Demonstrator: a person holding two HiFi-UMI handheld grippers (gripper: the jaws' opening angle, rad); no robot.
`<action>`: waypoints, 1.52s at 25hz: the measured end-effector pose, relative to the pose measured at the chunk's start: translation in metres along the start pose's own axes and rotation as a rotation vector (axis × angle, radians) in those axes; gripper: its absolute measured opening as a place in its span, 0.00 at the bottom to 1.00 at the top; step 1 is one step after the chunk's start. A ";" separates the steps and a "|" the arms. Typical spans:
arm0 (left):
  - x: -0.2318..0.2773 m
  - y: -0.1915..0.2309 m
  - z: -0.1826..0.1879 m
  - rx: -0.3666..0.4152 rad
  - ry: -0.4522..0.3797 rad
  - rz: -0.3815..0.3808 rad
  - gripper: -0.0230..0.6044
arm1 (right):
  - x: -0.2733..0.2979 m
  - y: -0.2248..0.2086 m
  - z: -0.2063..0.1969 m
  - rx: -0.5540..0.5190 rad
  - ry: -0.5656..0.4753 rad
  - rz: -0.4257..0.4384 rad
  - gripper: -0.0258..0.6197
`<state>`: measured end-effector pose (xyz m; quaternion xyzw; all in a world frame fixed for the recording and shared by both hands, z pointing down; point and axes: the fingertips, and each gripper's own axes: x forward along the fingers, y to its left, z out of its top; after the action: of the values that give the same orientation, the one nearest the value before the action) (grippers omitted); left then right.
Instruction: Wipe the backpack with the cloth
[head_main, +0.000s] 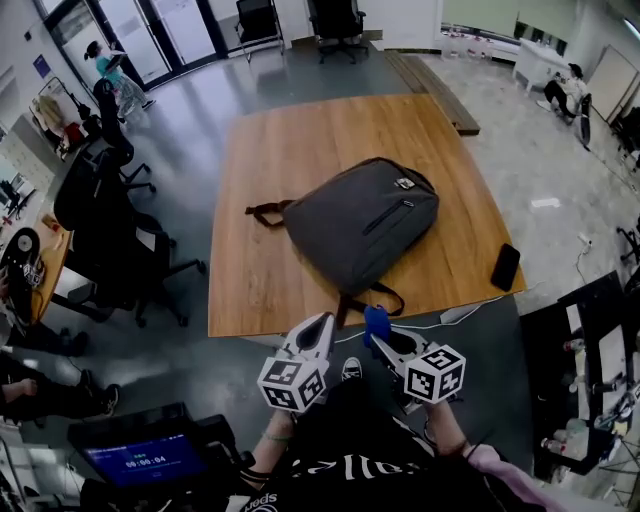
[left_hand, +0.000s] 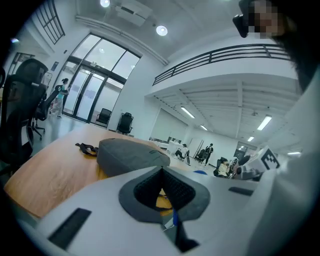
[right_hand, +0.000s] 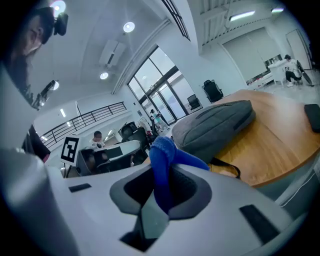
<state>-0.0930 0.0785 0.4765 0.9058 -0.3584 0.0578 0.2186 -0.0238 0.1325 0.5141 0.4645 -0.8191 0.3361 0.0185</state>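
Observation:
A dark grey backpack (head_main: 365, 220) lies flat in the middle of the wooden table (head_main: 300, 150), its carry strap (head_main: 265, 212) trailing to the left. Both grippers hang side by side just short of the table's near edge, apart from the backpack. My right gripper (head_main: 382, 338) is shut on a blue cloth (head_main: 376, 322), which sticks up from between its jaws (right_hand: 162, 165). My left gripper (head_main: 322, 322) is shut with nothing in it (left_hand: 161, 172). The backpack (left_hand: 130, 155) sits ahead of the left jaws, and likewise ahead of the right ones (right_hand: 215, 125).
A black phone (head_main: 505, 266) lies at the table's right near corner. A thin white cable (head_main: 450, 318) hangs along the near edge. Black office chairs (head_main: 110, 230) stand left of the table, and a screen (head_main: 145, 460) sits at lower left.

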 end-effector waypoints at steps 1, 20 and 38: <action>0.008 0.006 0.004 -0.004 -0.002 0.004 0.03 | 0.010 -0.004 0.005 -0.003 0.012 0.010 0.14; 0.116 0.061 0.048 -0.067 -0.058 0.137 0.03 | 0.094 -0.086 0.049 -0.055 0.214 0.170 0.14; 0.212 -0.014 0.042 -0.099 -0.050 0.245 0.03 | 0.055 -0.247 0.125 -0.094 0.275 0.165 0.14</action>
<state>0.0707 -0.0627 0.4895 0.8445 -0.4739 0.0437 0.2456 0.1717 -0.0641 0.5679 0.3439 -0.8591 0.3582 0.1242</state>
